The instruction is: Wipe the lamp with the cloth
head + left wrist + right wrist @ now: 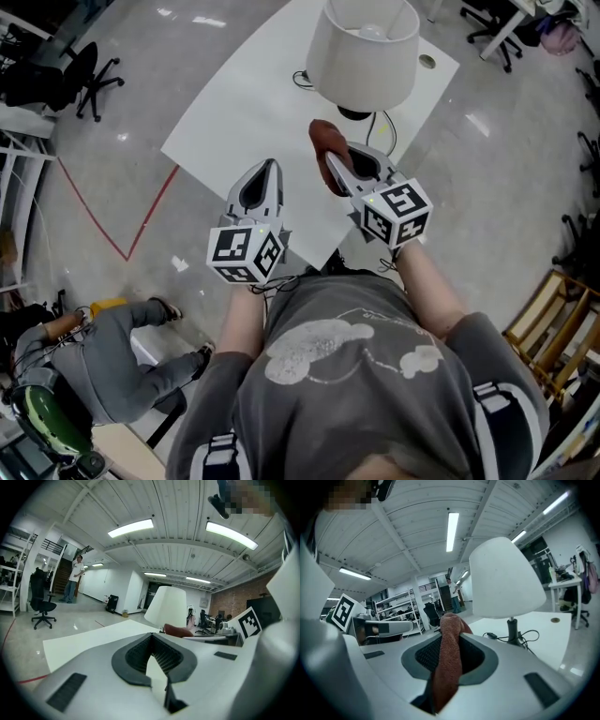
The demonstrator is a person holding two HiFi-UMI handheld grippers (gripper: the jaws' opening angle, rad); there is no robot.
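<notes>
Wiping is not yet begun, by my reading. The right gripper [336, 171] is clamped on the reddish cloth [325, 141], held near the lamp [364, 52] at the table's [234, 112] far edge. The next move calls for laying the cloth against the shade. The left gripper [270, 169] hovers closed and empty. The shade hides most of the base from above, and no contact is discernible.

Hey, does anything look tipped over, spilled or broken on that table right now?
Nothing stands out. The lamp stands upright on the white table, its cord lying loose beside the base. The right tool grips the cloth; the left tool is shut, empty.
</notes>
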